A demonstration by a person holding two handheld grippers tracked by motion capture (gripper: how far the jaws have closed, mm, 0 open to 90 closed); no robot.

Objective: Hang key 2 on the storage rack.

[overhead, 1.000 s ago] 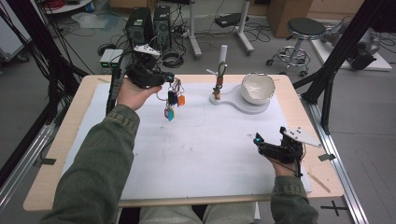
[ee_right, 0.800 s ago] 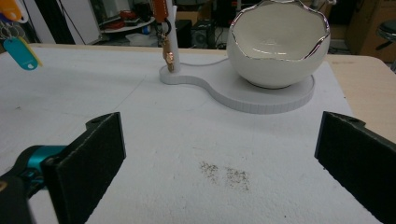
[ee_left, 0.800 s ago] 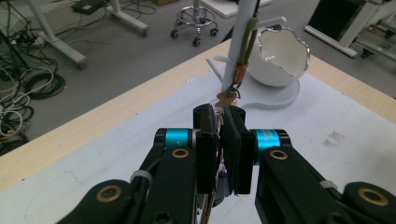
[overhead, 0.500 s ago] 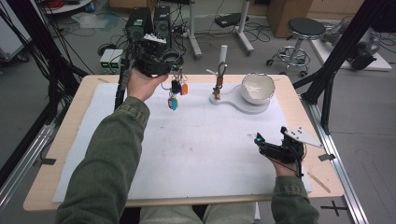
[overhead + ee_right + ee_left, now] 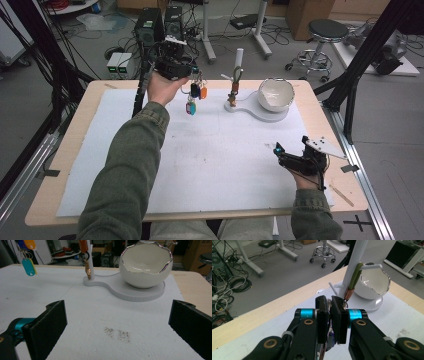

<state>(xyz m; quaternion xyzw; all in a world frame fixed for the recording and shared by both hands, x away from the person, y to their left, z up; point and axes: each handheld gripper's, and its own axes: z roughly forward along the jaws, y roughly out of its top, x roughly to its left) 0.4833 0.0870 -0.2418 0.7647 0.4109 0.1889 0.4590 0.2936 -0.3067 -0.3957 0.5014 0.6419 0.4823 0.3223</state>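
Coloured key tags hang as a bunch from the left hand-held gripper, whose jaws are clamped on the bunch's ring; it is lifted above the far-left part of the bench, long axis vertical, tags pointing down. Judged step: carrying the bunch toward the white stand; next, the ring likely needs lining up with a peg. Right hand-held gripper rests low, jaws wide apart, holding nothing.
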